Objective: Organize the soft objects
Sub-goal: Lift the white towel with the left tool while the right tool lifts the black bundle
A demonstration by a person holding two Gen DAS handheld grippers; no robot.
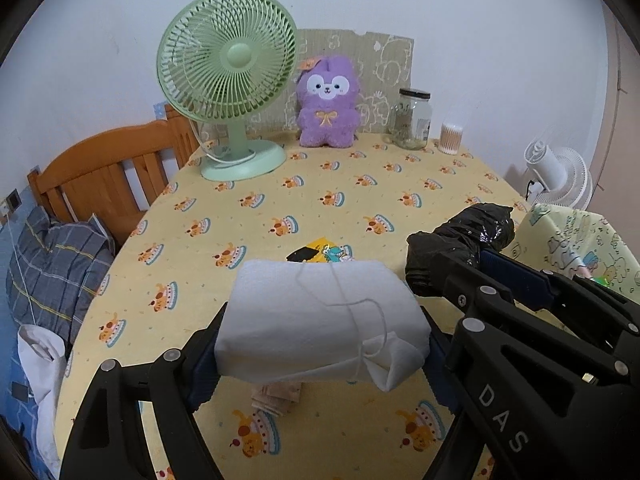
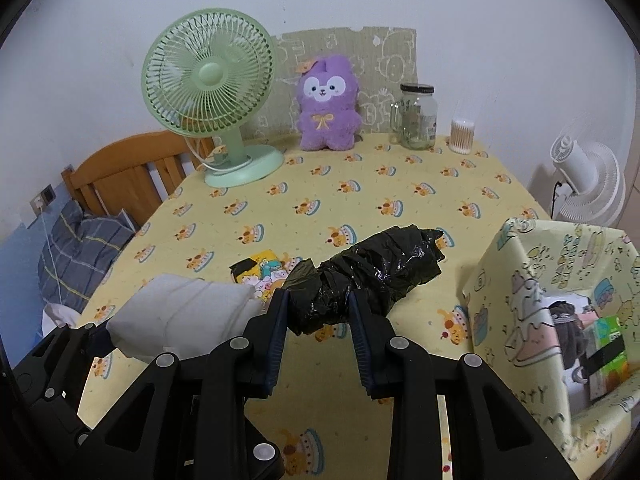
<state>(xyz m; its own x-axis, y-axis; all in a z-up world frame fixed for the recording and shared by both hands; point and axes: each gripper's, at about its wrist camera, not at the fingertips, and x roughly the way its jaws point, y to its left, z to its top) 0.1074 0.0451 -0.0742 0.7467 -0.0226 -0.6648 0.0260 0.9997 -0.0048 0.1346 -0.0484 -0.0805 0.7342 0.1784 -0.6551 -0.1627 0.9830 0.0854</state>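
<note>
1. Yellow cloth printed with cartoon dogs and cakes covers the table (image 2: 400, 184), which carries everything else.
2. At the right edge of the table stands an open box wrapped in pale yellow cartoon paper (image 2: 520, 280); dark fabric and a green carton lie inside it.
3. A mint-green plastic desk fan (image 1: 228, 80) stands at the far left of the table, with a purple plush rabbit (image 1: 327, 104) beside it, then a clear glass jar with a black lid (image 1: 414, 120) and a tub of cotton swabs (image 1: 451, 138).
4. The left gripper (image 1: 320, 344) has its jaws spread wide and pressed on both ends of a white fabric bundle tied with white string (image 1: 320, 316), held clear above the cloth.
5. The right gripper (image 2: 318, 322) has its jaws set narrow, pinching the near end of a crumpled black plastic-wrapped roll (image 2: 372, 276), which juts forward over the table, just right of the white bundle.
6. A small yellow cartoon-printed packet (image 2: 260, 270) lies flat on the cloth beyond both bundles.
</note>
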